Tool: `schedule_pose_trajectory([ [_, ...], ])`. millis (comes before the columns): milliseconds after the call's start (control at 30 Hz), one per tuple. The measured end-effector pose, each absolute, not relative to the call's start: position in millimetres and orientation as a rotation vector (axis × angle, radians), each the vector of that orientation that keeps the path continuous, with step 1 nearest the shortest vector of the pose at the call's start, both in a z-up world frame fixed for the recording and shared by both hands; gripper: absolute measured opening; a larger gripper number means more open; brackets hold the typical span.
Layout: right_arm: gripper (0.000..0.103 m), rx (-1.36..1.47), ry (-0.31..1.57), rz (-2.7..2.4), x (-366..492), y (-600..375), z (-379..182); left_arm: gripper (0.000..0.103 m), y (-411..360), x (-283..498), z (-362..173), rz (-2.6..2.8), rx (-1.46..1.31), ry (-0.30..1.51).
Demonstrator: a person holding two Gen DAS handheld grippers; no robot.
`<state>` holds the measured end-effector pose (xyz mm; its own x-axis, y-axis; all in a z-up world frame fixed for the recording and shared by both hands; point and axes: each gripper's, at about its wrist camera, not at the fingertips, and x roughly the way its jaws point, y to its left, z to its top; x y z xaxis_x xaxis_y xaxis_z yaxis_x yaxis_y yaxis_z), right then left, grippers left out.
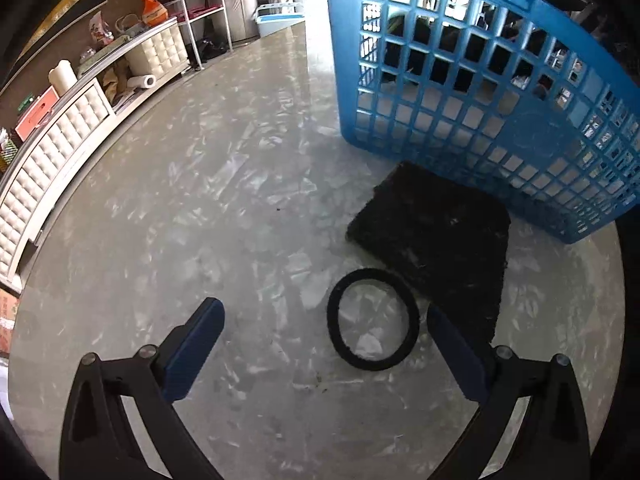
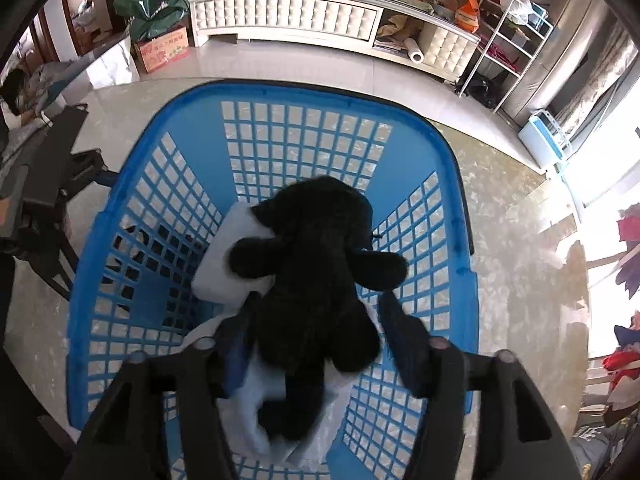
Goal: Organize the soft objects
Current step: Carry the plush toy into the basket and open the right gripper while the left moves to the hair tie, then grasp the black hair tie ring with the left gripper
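In the left wrist view a black fabric ring (image 1: 373, 319) lies on the marbled round table (image 1: 200, 208), touching a black square pad (image 1: 436, 248) that lies against the blue lattice basket (image 1: 460, 92). My left gripper (image 1: 324, 320) is open and empty, low over the table, with the ring just inside its right finger. In the right wrist view my right gripper (image 2: 316, 312) is over the basket (image 2: 460, 184), its fingers on either side of a black plush toy (image 2: 316, 280). The toy lies on a white foam block (image 2: 228, 264) and white cloth (image 2: 276, 404).
A white quilted cabinet (image 1: 72, 132) with clutter runs along the wall beyond the table's left edge. A white wire shelf (image 1: 200, 4) stands at the back. In the right wrist view the left gripper's black body (image 2: 44, 208) sits beside the basket's left wall.
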<state>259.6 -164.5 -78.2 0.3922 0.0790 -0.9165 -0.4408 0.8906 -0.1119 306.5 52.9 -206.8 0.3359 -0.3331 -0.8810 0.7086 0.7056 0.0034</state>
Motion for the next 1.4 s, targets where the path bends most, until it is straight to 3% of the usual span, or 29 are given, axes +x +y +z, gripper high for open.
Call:
schedule_pose_trajectory([
  [33, 0.084, -0.357, 1.113, 0.338, 258, -167, -75, 0.099, 53, 307, -207, -0.71, 0.427, 1.015],
  [100, 0.085, -0.329, 1.092, 0.344, 255, -171, -69, 0.093, 52, 308, -206, -0.721, 0.427, 1.004],
  [167, 0.097, -0.311, 1.073, 0.336, 254, -174, -62, 0.08, 52, 303, -203, -0.739, 0.427, 0.987],
  [233, 0.099, -0.279, 1.051, 0.326, 251, -178, -54, 0.058, 50, 301, -200, -0.751, 0.427, 0.973],
  [400, 0.101, -0.219, 1.024, 0.317, 238, -182, -38, 0.039, 46, 296, -196, -0.775, 0.433, 0.977],
  [967, 0.102, -0.174, 1.043, 0.295, 203, -204, -34, 0.038, 45, 241, -111, -0.763, 0.406, 0.9],
  [1400, 0.103, -0.23, 1.064, 0.253, 182, -220, -36, 0.038, -10, 223, -44, -0.768, 0.504, 0.83],
])
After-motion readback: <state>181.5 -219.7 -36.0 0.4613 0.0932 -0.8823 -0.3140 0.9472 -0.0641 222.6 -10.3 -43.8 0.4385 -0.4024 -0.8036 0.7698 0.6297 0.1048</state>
